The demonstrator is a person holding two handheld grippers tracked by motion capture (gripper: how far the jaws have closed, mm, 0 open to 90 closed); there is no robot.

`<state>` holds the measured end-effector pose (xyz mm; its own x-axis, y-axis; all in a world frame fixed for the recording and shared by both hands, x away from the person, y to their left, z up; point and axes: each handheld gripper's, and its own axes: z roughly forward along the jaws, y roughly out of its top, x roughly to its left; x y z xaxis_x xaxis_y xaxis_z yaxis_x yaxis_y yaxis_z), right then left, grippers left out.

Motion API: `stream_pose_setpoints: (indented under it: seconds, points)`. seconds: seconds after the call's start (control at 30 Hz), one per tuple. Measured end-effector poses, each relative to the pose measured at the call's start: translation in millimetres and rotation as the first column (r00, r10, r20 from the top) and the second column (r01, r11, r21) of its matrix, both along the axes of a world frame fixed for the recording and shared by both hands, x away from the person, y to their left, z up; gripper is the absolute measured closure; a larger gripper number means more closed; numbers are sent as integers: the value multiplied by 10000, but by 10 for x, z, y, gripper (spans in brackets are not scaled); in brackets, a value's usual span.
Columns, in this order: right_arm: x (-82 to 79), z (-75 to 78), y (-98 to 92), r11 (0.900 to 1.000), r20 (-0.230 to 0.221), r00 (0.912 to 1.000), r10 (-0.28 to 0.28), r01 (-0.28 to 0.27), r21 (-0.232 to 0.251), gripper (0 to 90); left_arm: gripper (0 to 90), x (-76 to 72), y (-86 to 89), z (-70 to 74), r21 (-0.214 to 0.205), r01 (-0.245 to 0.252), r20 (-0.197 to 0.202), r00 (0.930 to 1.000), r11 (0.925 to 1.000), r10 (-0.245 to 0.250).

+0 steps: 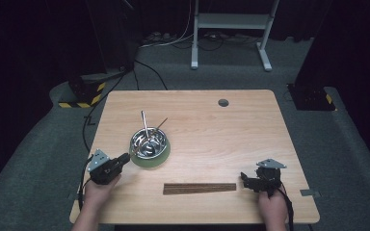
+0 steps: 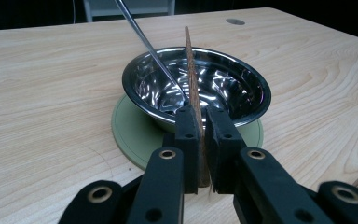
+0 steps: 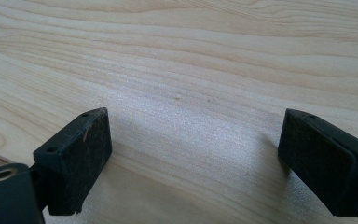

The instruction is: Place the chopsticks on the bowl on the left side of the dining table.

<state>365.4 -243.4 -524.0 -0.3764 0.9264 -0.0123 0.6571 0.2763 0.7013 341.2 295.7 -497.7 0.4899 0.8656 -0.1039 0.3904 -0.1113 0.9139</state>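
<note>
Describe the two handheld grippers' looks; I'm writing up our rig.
Both the left gripper and the right gripper are black, each topped by a grey three-cornered plate. Blocky jaws carry brass-ringed pivot holes; black cables trail back. Forearms are bare, with no sleeves visible.

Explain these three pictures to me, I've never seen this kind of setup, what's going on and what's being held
A person sits at a wooden table holding a two-jaw gripper in each hand. One picture looks down from above; the other two come from cameras riding on each gripper. On the table: a steel bowl on a green mat with a metal rod leaning in it, plus a dark strip. The left gripper is shut on a thin brown stick beside the bowl. The right gripper is open over bare wood.
</note>
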Motion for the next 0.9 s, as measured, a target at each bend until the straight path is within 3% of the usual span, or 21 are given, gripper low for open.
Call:
stream_pose_setpoints:
  seconds: [0.43,0.9]
  points:
    - [-5,1,0,10000,-18,10000,21,-21,6,94,836,66,-11,-62,330,345,-262,9991,9989,-337]
    - [-6,0,4,10000,-32,10000,-4,4,41,94,792,55,0,-59,381,224,-299,9993,9990,-213]
